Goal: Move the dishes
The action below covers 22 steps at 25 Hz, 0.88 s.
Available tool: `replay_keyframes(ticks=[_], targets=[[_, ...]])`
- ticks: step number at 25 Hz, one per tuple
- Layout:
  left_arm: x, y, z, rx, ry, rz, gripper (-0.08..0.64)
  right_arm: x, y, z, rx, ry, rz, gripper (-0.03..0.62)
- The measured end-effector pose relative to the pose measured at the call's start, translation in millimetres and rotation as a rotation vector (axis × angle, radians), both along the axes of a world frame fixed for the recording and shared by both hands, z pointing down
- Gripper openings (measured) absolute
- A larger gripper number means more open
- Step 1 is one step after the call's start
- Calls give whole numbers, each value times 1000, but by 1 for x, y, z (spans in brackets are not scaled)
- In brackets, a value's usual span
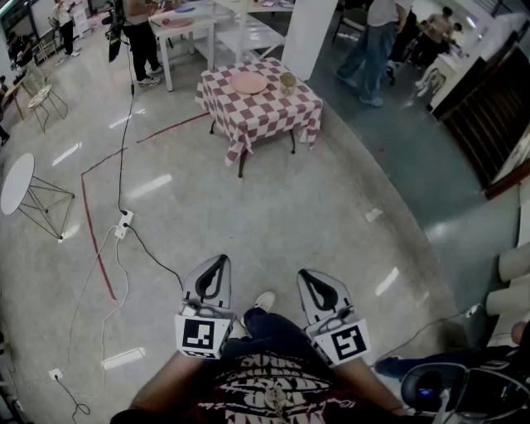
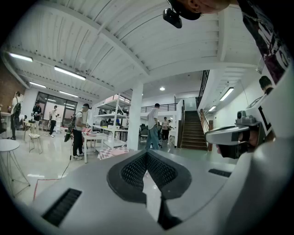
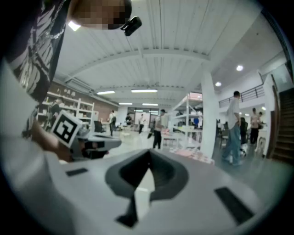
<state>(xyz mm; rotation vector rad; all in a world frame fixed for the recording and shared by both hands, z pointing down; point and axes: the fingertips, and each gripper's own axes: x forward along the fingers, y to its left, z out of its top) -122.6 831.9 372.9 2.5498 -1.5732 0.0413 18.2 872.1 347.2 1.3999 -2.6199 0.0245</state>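
Across the floor stands a small table with a red and white checked cloth (image 1: pixel 258 106). On it lie a flat pink plate (image 1: pixel 248 82) and a small glassy bowl (image 1: pixel 287 80). My left gripper (image 1: pixel 219 263) and right gripper (image 1: pixel 307 276) are held side by side close to my body, far short of that table. Both are shut with nothing between the jaws. Seen in the left gripper view, my left gripper (image 2: pixel 147 154) points roughly level toward the checked cloth (image 2: pixel 109 153). My right gripper (image 3: pixel 149 163) points the same way, with the checked cloth (image 3: pixel 195 156) to its right.
A black cable and a power strip (image 1: pixel 123 224) lie on the floor ahead left, beside a red tape line (image 1: pixel 98 248). A round white side table (image 1: pixel 16 184) stands at the left. A white pillar (image 1: pixel 308 33), white tables (image 1: pixel 189 23) and several people are beyond. Stairs (image 2: pixel 191 133) rise at right.
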Motion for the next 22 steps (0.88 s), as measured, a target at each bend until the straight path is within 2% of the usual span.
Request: replay_keyframes(ticks=[9, 17, 22], targets=[[10, -41, 13, -22, -21, 28, 29, 3, -39, 24, -35, -35, 5, 34], [58, -86, -3, 9, -32, 112, 29, 34, -85, 24, -66, -106, 41, 35], [70, -121, -19, 37, -38, 82, 29, 48, -121, 11, -26, -121, 16, 35]])
